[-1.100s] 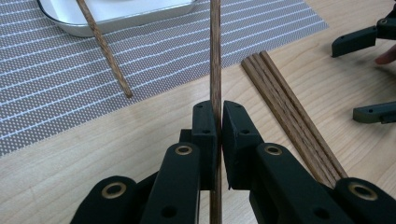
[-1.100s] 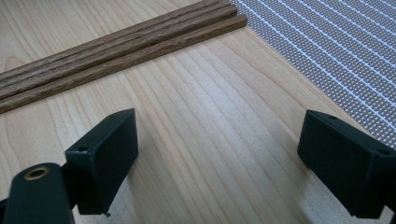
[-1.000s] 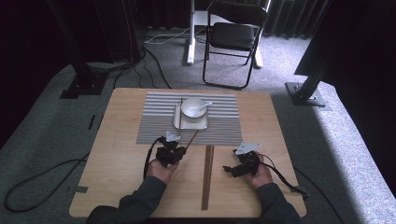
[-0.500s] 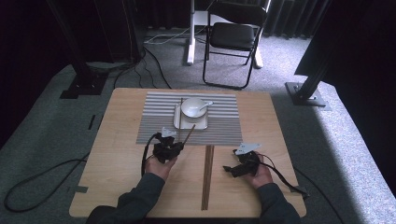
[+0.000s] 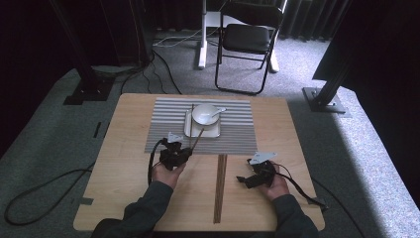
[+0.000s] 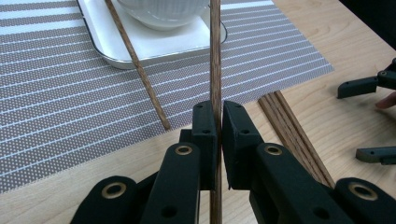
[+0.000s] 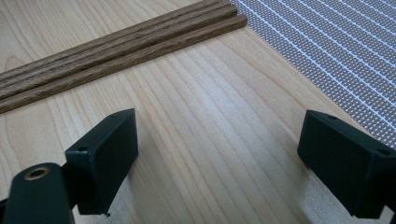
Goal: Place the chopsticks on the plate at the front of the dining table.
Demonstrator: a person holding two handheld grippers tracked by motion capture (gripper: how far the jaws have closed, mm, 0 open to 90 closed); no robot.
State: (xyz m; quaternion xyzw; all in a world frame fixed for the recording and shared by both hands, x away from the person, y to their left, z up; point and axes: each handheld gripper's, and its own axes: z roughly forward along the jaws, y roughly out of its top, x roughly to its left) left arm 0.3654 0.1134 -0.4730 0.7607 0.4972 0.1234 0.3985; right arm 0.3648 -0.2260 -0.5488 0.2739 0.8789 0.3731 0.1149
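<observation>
Pinching one chopstick [image 6: 215,65], left tongs [image 6: 218,116] point it bowlward, seemingly; right tongs [image 7: 219,154] gape.

Bowl [image 5: 205,114] on tray [image 5: 188,130], tray on placemat [image 5: 163,124], chopstick bundle [image 5: 219,188] in front of placemat on table [image 5: 124,198]

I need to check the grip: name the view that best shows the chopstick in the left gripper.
The left gripper view: the left gripper is shut on the held chopstick, filling the foreground. The high view shows it as a thin line toward the tray.

Table [image 5: 129,198]: striped mat [image 5: 168,124], chopsticks [image 5: 220,188]
</observation>
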